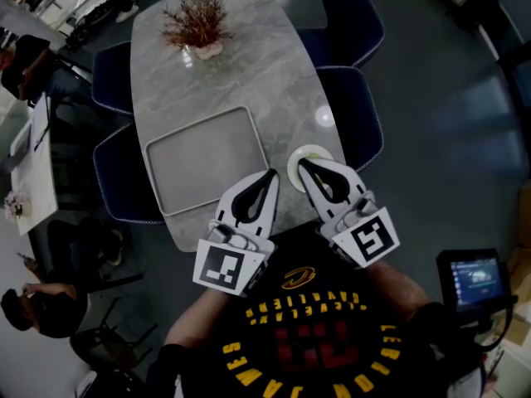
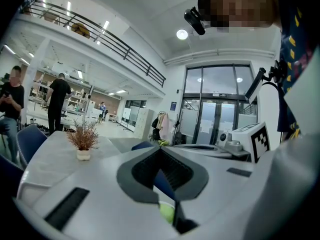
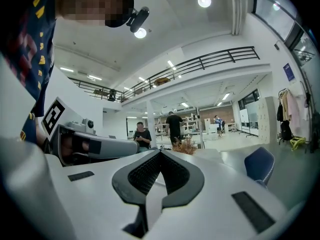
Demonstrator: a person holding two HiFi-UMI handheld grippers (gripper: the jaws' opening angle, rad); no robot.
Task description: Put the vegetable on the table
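Pale-green vegetable (image 1: 313,152), round from above with no clear long axis, sits near the stone table's (image 1: 249,65) edge, at 12 o'clock just off the right gripper (image 1: 303,165). The left gripper (image 1: 271,174) is farther. Both jaw pairs are closed, empty.

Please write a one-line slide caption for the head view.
Jaws together, left gripper and right gripper at the near end of a grey table with a tray.
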